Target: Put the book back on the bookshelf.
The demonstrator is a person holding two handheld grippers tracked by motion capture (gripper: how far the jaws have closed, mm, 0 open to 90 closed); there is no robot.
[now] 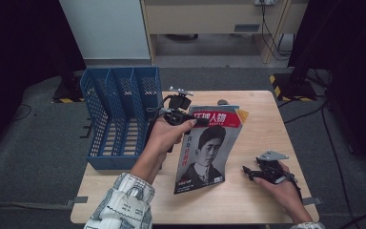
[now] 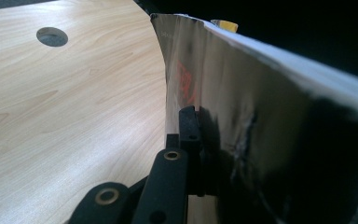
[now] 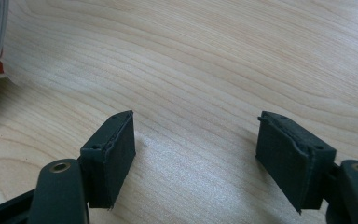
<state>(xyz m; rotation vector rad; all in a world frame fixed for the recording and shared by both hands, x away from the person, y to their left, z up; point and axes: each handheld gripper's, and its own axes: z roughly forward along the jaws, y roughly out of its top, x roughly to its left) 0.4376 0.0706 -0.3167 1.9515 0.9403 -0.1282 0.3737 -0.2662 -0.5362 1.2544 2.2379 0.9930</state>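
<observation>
One pale wooden table (image 1: 248, 200) on grey carpet (image 1: 28, 157), dark surroundings

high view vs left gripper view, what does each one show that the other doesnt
The high view alone shows the blue file rack at the table's left, the magazine's cover with its portrait and red title band, and the right gripper resting open on the table.

The left gripper view alone shows, up close, the left gripper with its jaws shut on the magazine's glossy edge, and the bend in the cover there.

Both show the magazine clamped by the left gripper, the light wooden table, and the round hole in its top.
</observation>
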